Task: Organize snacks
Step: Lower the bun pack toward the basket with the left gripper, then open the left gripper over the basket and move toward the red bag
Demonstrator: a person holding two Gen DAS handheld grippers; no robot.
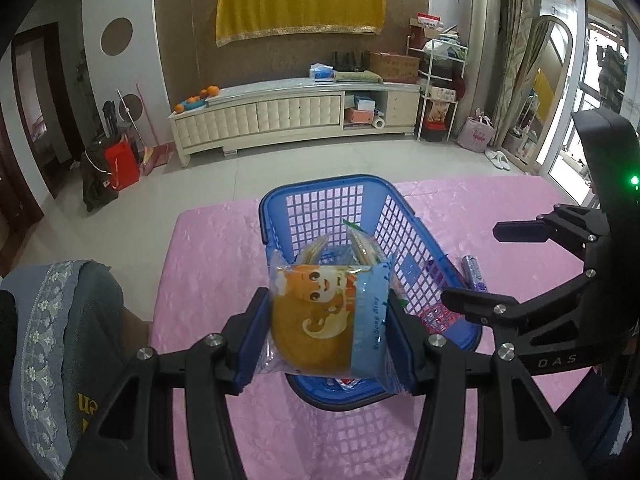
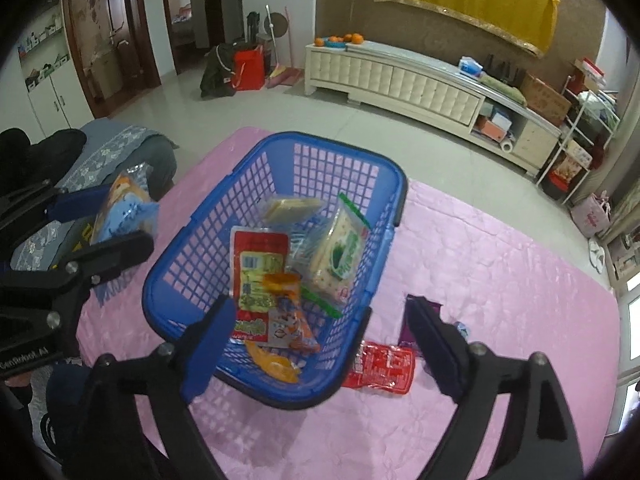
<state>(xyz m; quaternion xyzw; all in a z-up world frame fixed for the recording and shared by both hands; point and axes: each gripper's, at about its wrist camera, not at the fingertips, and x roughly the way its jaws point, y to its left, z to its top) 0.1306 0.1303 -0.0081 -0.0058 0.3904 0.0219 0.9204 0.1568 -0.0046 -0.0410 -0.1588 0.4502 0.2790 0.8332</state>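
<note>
Cake packet [image 1: 332, 320] between jaws, above basket [image 1: 416, 216]

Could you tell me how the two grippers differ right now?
The left gripper is clamped on a cake packet, while the right gripper holds nothing. The left one's jaws stand narrow; the right one's are spread wide. Both are black with blue pads and hang over the blue basket.

"DAS" on right tool [image 1: 468, 264], "GenRobot.AI" on left tool [image 2: 100, 216]
</note>
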